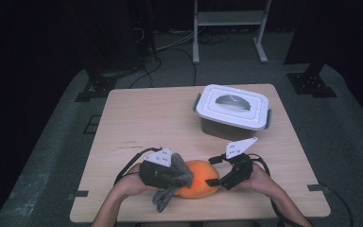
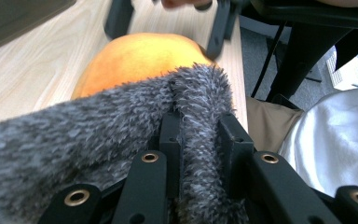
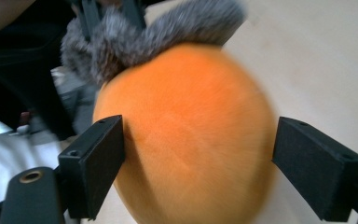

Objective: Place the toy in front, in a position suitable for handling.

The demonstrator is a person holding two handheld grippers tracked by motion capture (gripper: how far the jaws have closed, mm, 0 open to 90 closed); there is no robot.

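Observation:
An orange, soft-looking round thing (image 1: pixel 199 183) lies near the table's front edge. A grey fuzzy cloth (image 1: pixel 172 182) is draped over its left side. My left gripper (image 1: pixel 177 172) is shut on a fold of that cloth (image 2: pixel 98 121), which is pinched between the jaws (image 2: pixel 200 126), with the orange thing (image 2: pixel 135 56) just beyond. My right gripper (image 1: pixel 215 179) comes in from the right with its jaws apart on both sides of the orange thing (image 3: pixel 186 130). One pad sits at its surface and the other stands off with a gap, so the gripper (image 3: pixel 198 154) is open. The cloth (image 3: pixel 158 32) lies across the far side.
A white lidded container (image 1: pixel 231 111) stands at the back right of the wooden table (image 1: pixel 146 118). A white rack (image 1: pixel 229 23) and cables are on the floor behind. The table's front edge is close under both hands.

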